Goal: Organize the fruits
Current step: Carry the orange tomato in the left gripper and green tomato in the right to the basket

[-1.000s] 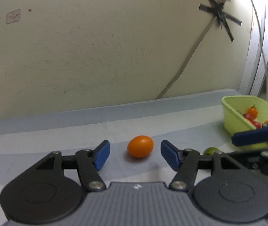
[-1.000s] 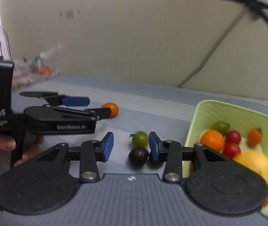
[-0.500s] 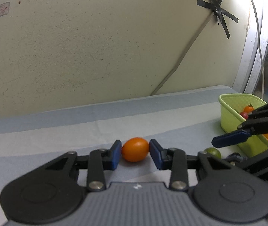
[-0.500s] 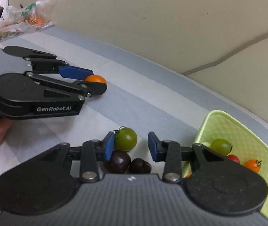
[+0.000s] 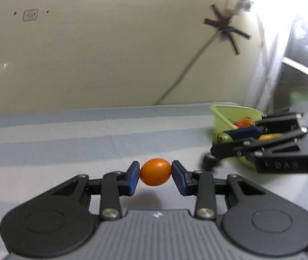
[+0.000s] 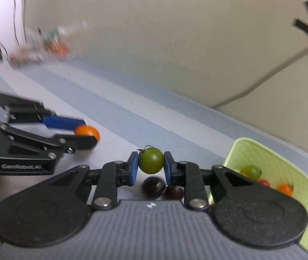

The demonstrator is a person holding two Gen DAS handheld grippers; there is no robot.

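Change first, L wrist view: L gripper (image 5: 155, 176) now clenched on orange fruit (image 5: 155, 171), blue pads pressing both ends. A sec ago wide open w/ fruit lying loose btw the fingers; jaws have just been closing in. Small shadow on striped cloth (image 5: 67, 143) right under fruit, so prob lifted a bit, not 100% sure. Over on the right: R gripper (image 5: 225, 142) in front of green basket (image 5: 221, 117), w/ green tomato (image 5: 224, 138) at its tip. One dark fruit (image 5: 208, 162) on cloth just below it. Blurry there, so no more to tell.

R wrist view: R gripper (image 6: 151, 168) squeezing green tomato (image 6: 151, 160) btw its pads, touching both sides. Half a sec ago only around it, gap on the right side; jaws have just been closing. Two dark fruits (image 6: 154, 186) on cloth just under and behind tomato, not held. Basket (image 6: 268, 151) near, to the right, w/ a few small fruits inside already. L gripper (image 6: 86, 131) off to the left w/ orange fruit (image 6: 88, 131) at its tip, well apart from basket. Plastic bag (image 6: 45, 47) far back, fuzzy.

Meaning for the job: both picks look done, one fruit per hand. Next prob carry both to basket and drop in; tomato has the short trip, orange fruit the long one. Dark fruits left for later.
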